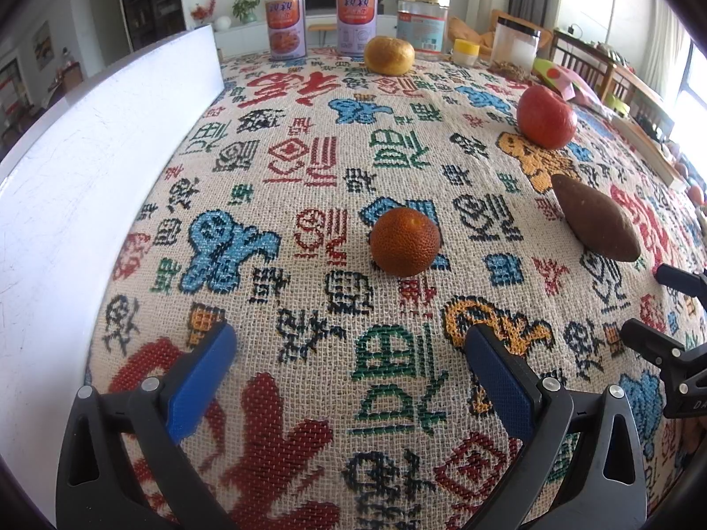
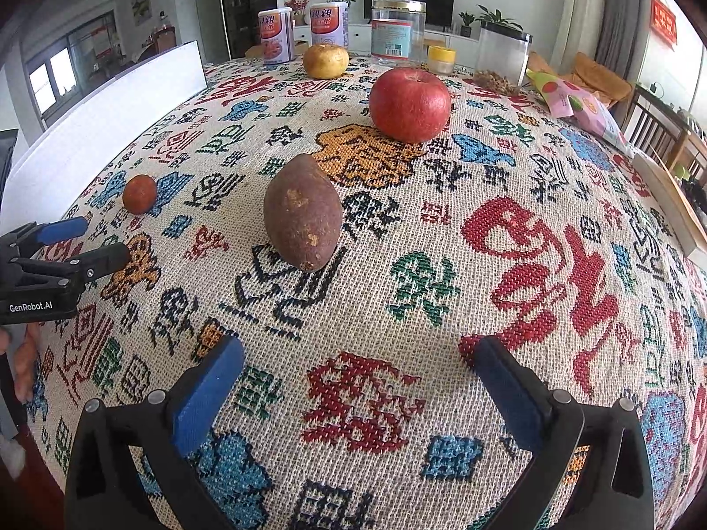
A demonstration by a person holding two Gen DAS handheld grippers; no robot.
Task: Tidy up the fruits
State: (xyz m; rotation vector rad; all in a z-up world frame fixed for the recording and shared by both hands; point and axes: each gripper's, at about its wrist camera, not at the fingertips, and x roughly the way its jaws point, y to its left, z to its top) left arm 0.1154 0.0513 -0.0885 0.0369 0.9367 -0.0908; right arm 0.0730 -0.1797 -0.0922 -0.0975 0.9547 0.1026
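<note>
A small orange tangerine (image 1: 405, 241) (image 2: 139, 193) lies on the patterned cloth ahead of my left gripper (image 1: 349, 344), which stands open and empty. A brown sweet potato (image 2: 303, 212) (image 1: 594, 224) rests ahead of my right gripper (image 2: 360, 364), also wide open with nothing between its blue pads. Behind it sits a red apple (image 2: 409, 104) (image 1: 546, 118). A yellow-brown round fruit (image 2: 325, 60) (image 1: 389, 54) lies at the far edge. Each gripper shows at the side of the other's view: the left gripper (image 2: 104, 240), the right gripper (image 1: 649, 304).
A white board (image 1: 88, 168) runs along the table's left side. At the back stand two printed cans (image 2: 276, 35), a clear jar (image 2: 397, 31), a yellow-lidded pot (image 2: 442, 59) and a clear container (image 2: 503, 51). A pink snack bag (image 2: 583, 106) lies at the right.
</note>
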